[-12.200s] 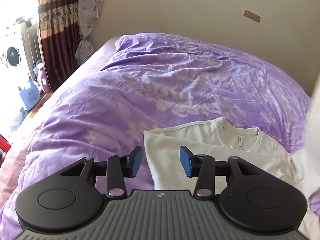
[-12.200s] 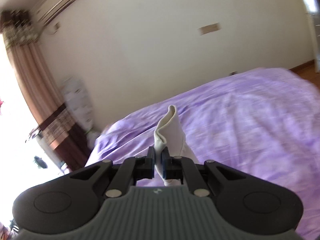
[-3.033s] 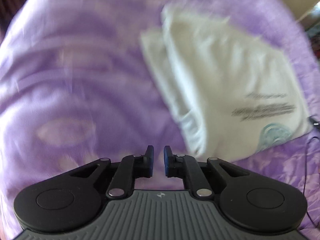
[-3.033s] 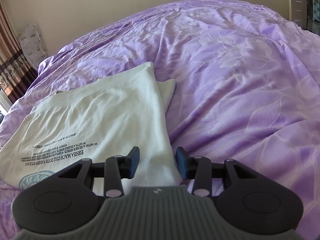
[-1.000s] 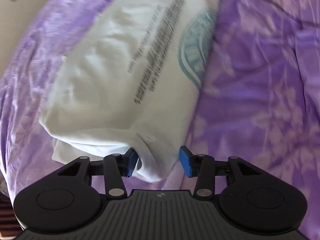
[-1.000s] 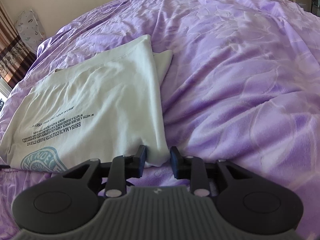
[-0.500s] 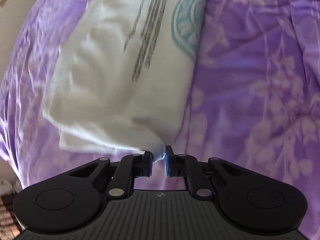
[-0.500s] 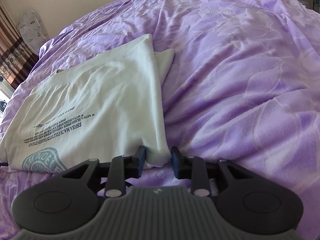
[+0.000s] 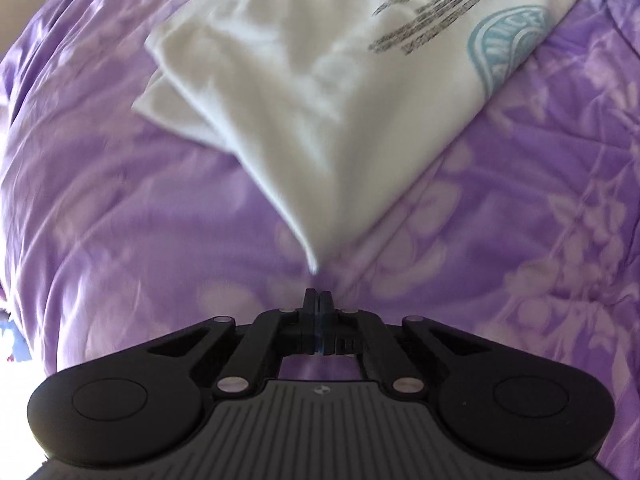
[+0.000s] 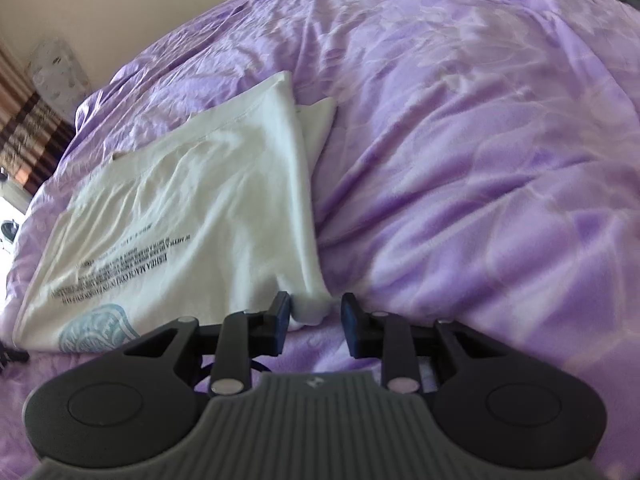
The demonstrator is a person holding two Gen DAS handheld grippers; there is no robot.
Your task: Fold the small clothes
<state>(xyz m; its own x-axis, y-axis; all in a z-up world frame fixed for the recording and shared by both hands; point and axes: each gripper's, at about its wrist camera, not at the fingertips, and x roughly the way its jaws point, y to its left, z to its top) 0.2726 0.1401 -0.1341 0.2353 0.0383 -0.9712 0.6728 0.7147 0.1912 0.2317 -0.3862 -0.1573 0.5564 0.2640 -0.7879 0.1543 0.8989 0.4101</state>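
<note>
left wrist: steeply down, close | right wrist: lower, slanting | shared: shirt [image 9: 320,92] (printed side)

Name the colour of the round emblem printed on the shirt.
Light blue emblem on the white shirt; clearest in the left wrist view.

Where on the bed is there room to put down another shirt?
The purple cover lies bare to the right of the white shirt, up to the wall, and also in front of the shirt's near corner in the left view. It is crowded at the shirt's near corners, by the right gripper and the left gripper.
</note>
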